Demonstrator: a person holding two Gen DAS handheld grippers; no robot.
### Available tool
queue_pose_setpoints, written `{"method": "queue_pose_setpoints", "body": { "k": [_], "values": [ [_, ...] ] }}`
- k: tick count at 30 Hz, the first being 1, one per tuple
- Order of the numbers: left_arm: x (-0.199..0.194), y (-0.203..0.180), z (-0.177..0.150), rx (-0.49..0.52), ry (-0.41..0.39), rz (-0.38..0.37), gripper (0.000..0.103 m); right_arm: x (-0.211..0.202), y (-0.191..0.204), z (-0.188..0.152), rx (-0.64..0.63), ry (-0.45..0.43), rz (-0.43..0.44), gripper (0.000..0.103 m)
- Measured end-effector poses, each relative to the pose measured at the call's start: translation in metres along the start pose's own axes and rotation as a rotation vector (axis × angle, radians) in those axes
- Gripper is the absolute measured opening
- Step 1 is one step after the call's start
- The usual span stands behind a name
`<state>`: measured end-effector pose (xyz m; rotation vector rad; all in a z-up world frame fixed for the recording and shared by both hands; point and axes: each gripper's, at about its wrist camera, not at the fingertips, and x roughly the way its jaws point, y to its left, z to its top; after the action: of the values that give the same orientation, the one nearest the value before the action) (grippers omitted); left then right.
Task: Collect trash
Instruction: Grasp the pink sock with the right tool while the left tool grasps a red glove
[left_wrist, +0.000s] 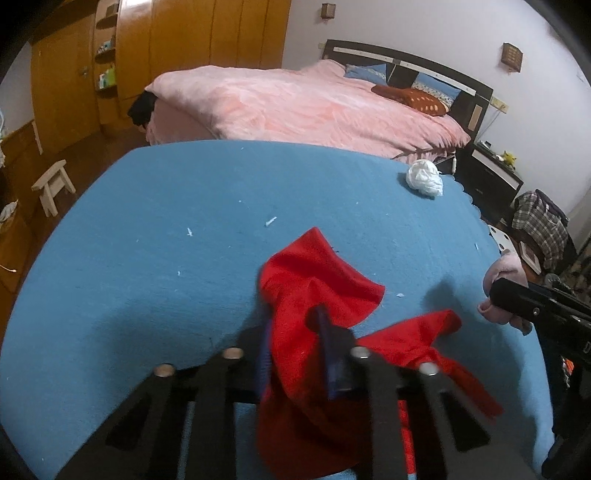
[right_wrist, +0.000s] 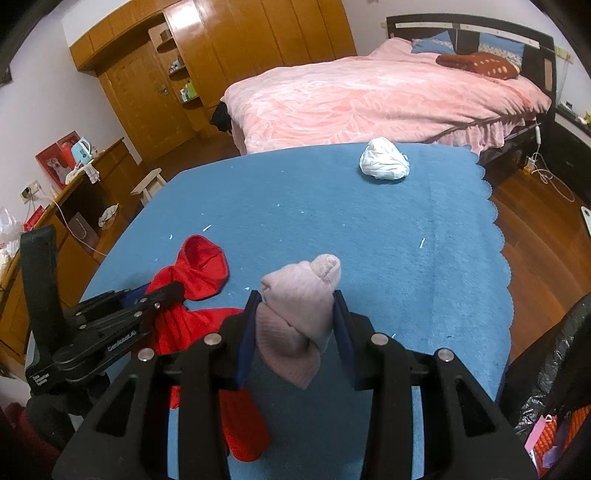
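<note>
A red cloth (left_wrist: 314, 280) lies crumpled on the blue tablecloth (left_wrist: 166, 221), and my left gripper (left_wrist: 291, 328) is shut on a fold of it. The right wrist view shows the same red cloth (right_wrist: 201, 273) with the left gripper (right_wrist: 162, 295) pinching it. My right gripper (right_wrist: 295, 306) is shut on a rolled pale pink sock (right_wrist: 299, 302), held just above the table; that pink sock (left_wrist: 498, 280) also shows at the right edge of the left wrist view. A crumpled white paper wad (left_wrist: 424, 179) rests near the table's far edge, also seen as the white wad (right_wrist: 384, 158).
Small white scraps (left_wrist: 270, 221) dot the cloth. A black bag (right_wrist: 554, 369) hangs open at the right of the table. Behind stand a pink bed (right_wrist: 369, 96), a wooden wardrobe (right_wrist: 221, 44), a white stool (left_wrist: 51, 184) and a wooden side counter (right_wrist: 74, 192).
</note>
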<state>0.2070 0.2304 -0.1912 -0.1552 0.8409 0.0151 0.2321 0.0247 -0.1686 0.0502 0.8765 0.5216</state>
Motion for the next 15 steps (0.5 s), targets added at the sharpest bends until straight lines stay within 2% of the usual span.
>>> {"method": "queue_pose_setpoints", "body": {
  "k": [3,15],
  "values": [
    [-0.008,-0.001,0.001,0.000,-0.028,0.013,0.010,-0.004,0.001,0.001,-0.004,-0.005,0.002,0.037],
    [-0.068,-0.015,0.028,0.011,-0.174,0.010,0.009,-0.040,0.003,0.011,-0.008,-0.067,0.020,0.037]
  ]
}}
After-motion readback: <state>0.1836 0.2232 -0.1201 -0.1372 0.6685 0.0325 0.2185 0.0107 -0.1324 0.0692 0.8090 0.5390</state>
